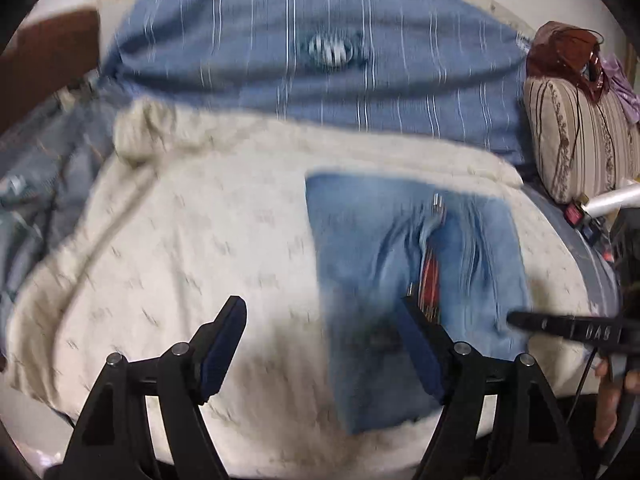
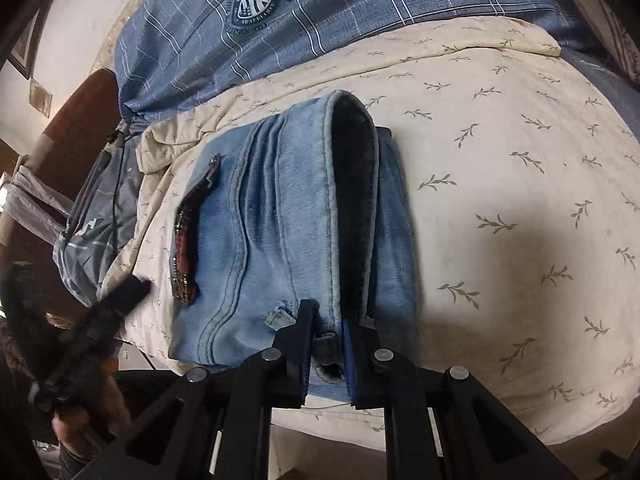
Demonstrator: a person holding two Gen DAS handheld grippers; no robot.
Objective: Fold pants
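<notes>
in the left wrist view we see heavy motion blur: the jeans (image 1: 416,256) and the cream bedspread (image 1: 192,240) smear, its print streaked. the right wrist view is sharp, stitching on the jeans (image 2: 280,216) crisp. light is soft and indoor, moderately bright. dark shadows fall on the bedspread (image 2: 500,184) near the lower frame. both views bend strongly at the edges, with black corners. we notice no glare.

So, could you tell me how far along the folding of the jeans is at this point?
Mostly done: the jeans already lie as a compact folded bundle on the cream blanket. In hand: the right gripper is shut on the bundle's near edge, while the left gripper hovers open. Left: probably only releasing or a last fold.
</notes>
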